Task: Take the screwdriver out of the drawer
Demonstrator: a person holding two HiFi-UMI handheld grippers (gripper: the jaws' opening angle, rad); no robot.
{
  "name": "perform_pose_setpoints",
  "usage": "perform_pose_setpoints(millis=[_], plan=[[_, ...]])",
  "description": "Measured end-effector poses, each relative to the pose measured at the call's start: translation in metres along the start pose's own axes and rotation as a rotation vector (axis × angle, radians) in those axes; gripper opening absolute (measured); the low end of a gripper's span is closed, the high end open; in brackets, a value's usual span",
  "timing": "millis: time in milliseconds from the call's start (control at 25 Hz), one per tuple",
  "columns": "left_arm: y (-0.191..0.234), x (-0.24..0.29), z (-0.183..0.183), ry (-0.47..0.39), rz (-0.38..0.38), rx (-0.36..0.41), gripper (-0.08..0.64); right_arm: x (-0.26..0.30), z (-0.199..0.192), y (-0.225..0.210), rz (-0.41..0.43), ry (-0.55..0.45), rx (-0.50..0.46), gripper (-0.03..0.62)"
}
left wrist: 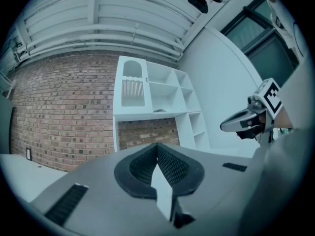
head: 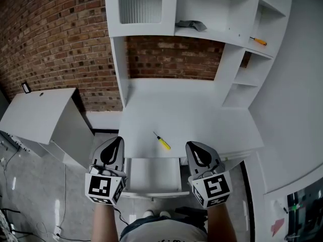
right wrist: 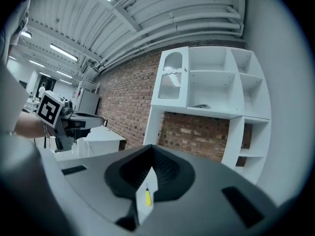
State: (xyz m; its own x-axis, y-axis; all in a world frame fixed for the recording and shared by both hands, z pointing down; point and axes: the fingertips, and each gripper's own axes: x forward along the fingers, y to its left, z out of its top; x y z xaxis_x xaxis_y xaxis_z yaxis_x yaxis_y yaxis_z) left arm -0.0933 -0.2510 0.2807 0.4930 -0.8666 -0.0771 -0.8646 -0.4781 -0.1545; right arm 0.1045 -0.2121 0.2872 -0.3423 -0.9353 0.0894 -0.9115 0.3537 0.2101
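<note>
The screwdriver (head: 162,141) lies on the desk (head: 212,120) near its front edge, just behind the open drawer (head: 151,178). It sits between the left gripper (head: 116,141) and right gripper (head: 191,146), touching neither. Both grippers are closed and empty.

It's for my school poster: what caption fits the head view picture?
Yellow screwdriver lies on the white desk beyond the open drawer; left gripper and right gripper are shut, holding nothing.
</note>
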Motion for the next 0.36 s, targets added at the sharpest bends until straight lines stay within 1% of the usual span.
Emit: perform_pose_setpoints(millis=[160,360], plan=[[0.0005,-0.0015,0.0037,-0.007,-0.002,0.003,0.014,-0.0028,0.0036,-0.0028,-0.019,-0.005,0.022,0.009],[0.0028,-0.004,0.0072,-0.025,0.002,-0.003,0.014,-0.0049,0.0097,-0.0023,-0.02,-0.018,0.031,0.009]])
